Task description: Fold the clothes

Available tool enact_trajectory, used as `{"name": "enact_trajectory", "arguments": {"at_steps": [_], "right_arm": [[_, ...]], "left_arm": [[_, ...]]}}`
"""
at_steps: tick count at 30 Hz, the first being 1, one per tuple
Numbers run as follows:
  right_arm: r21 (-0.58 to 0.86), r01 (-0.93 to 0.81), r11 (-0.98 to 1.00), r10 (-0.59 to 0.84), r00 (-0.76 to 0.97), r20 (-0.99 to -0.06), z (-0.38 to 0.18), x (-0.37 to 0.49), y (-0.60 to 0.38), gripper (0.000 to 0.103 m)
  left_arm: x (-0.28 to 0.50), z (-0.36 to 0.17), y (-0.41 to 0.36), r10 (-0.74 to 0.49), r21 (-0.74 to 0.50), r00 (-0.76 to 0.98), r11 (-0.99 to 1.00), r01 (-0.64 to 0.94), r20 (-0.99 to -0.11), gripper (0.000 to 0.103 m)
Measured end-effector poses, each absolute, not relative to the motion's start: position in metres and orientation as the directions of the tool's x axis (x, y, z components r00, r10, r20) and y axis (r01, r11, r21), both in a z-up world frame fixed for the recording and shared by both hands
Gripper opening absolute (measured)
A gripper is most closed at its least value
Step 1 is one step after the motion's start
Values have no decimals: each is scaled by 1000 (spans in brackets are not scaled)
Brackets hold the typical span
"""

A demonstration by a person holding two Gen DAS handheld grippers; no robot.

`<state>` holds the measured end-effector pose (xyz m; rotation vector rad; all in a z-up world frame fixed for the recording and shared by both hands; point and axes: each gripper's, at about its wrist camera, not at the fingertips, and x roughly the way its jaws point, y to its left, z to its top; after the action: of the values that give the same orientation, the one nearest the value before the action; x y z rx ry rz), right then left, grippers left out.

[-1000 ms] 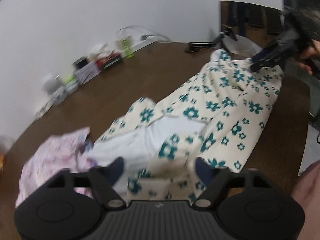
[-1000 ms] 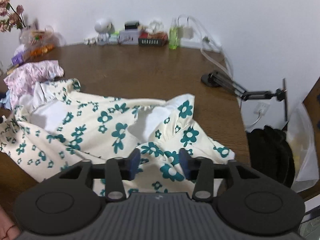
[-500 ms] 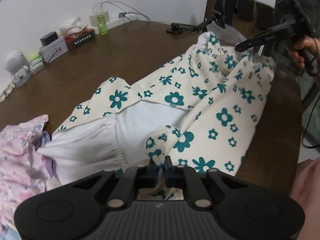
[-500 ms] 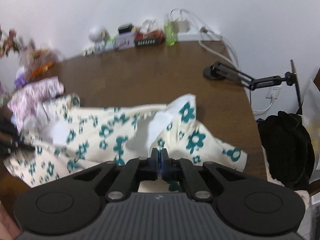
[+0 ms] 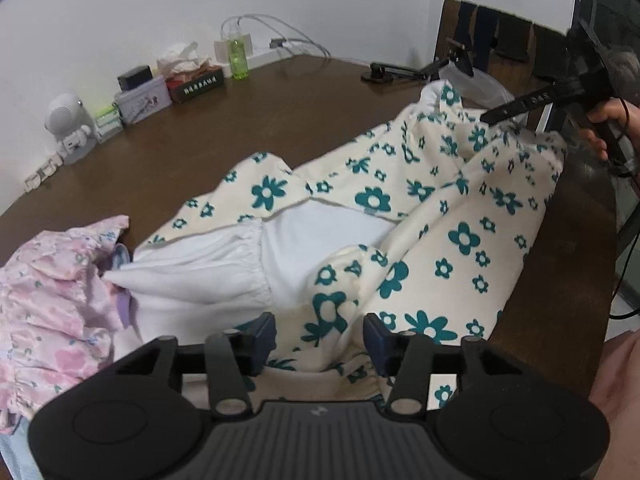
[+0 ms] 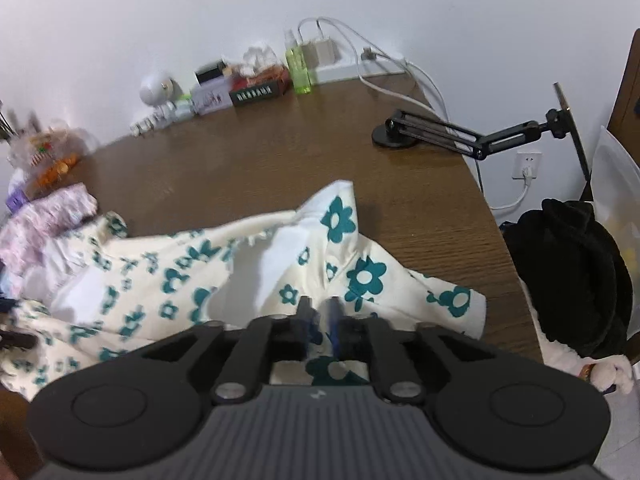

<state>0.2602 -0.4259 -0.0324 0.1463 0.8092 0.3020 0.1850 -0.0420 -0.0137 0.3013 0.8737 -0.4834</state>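
A cream garment with teal flowers [image 5: 460,236] lies crumpled and stretched across the brown table [image 5: 240,128], its white lining showing. My left gripper [image 5: 319,334] is at the garment's near end. Its jaws are opening and stand well apart, with a fold of the cloth lying loose between them. My right gripper [image 6: 319,312] is at the other end of the garment [image 6: 180,280]. Its jaws are opening too, a narrow gap showing with cloth in it. In the left wrist view a hand [image 5: 612,116] holds the right gripper [image 5: 486,118] over the far end.
A pink floral garment [image 5: 52,300] is heaped at the left beside the cream one. Boxes, tissues [image 5: 192,80] and a green bottle [image 6: 298,68] line the wall. A black lamp arm [image 6: 440,134] sits at the table's right edge, with a black bag [image 6: 572,276] beyond it.
A second ago both grippers stood open over the cloth. Half a second ago both were pinched shut on it. Now both pairs of jaws have parted again, the left far wider.
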Motion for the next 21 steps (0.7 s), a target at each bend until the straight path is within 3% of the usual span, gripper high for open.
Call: {"name": "enact_trajectory", "arguments": {"at_steps": [2,5,6,7,8,13,20,21], "right_arm": [[236,-223,946,325,652,-685,-27,254,-429,46],[233,-254,939,343,612,-713,-32,252,-427,43],[241,-264,934,354,593,-723,-35,253,-426,31],[245,-271,931,361,581,-730,-37,253,-425,20],[235,-272,933,355,591,-724,-36,251,-424,4],[226,-244,943,332,666,-667,-19,245,-426,3],[206,-175,963,270,672,-690,-52,259,-422,4],[217,-169,961,274,675,-685,-51,258,-423,5]], "left_arm": [[186,-13,-39,-289,44,545,855,516,-787,48],[191,-21,-38,-279,38,529,860,510,-801,47],[192,-24,-39,-276,33,521,861,508,-808,38],[192,-26,-38,-287,15,510,861,508,-810,14],[192,-26,-37,-298,-4,500,862,508,-813,2],[177,-14,-34,-290,15,523,865,502,-802,2],[169,-26,-27,-232,40,532,892,450,-814,3],[168,-26,-26,-231,37,536,896,443,-812,7]]}}
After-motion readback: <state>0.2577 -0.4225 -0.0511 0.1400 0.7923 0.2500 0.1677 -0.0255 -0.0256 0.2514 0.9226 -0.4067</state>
